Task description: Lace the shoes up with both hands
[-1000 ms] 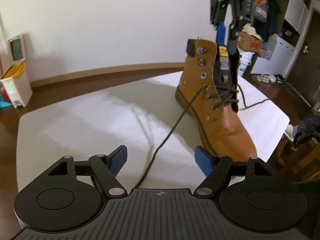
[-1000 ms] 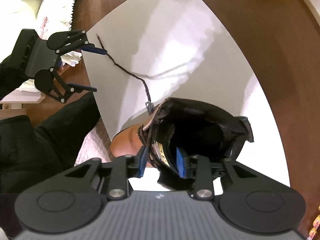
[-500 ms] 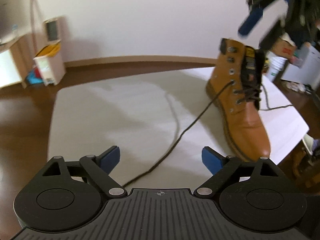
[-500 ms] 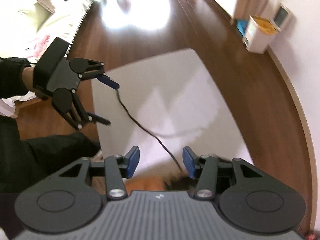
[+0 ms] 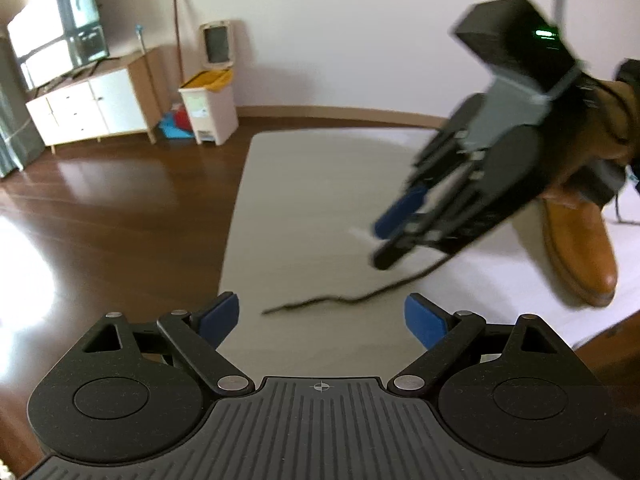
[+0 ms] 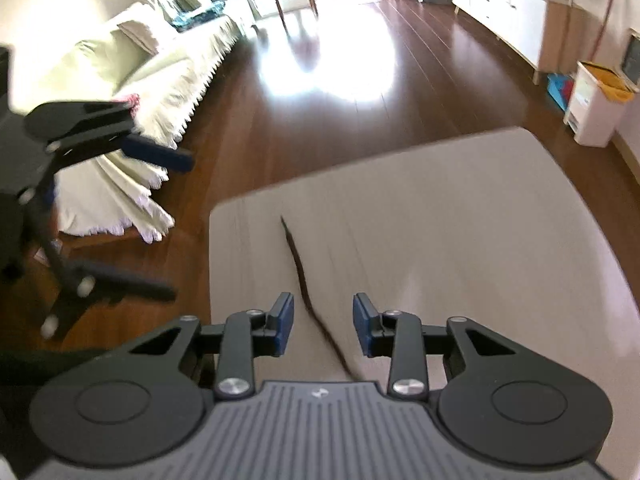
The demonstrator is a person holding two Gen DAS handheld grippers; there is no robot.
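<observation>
In the left wrist view, a white cabinet with wooden sides (image 5: 96,108) stands at far left on the dark wooden floor (image 5: 120,208), with a small white bin with a yellow liner (image 5: 208,104) beside it. The left hand-held gripper (image 5: 322,316) fills the bottom of the view, its blue-padded fingers spread wide and grasping nothing, over the near edge of the pale grey bench (image 5: 312,184). Just ahead of it lies the loose end of a thin, dark brown, slightly wavy shoelace (image 5: 340,300), flat on the bench and running rightward. Above the lace, the right hand-held gripper (image 5: 390,236) reaches in from the upper right, blurred. At far right a tan leather lace-up boot (image 5: 580,248) rests on the bench, its toe pointing toward the camera, its upper part hidden behind the right hand-held gripper.

In the right wrist view, the lace (image 6: 300,272) passes between the right hand-held gripper's (image 6: 323,330) parted fingers, which appear not to touch it. A cream-covered sofa (image 6: 160,80) stands at left.
</observation>
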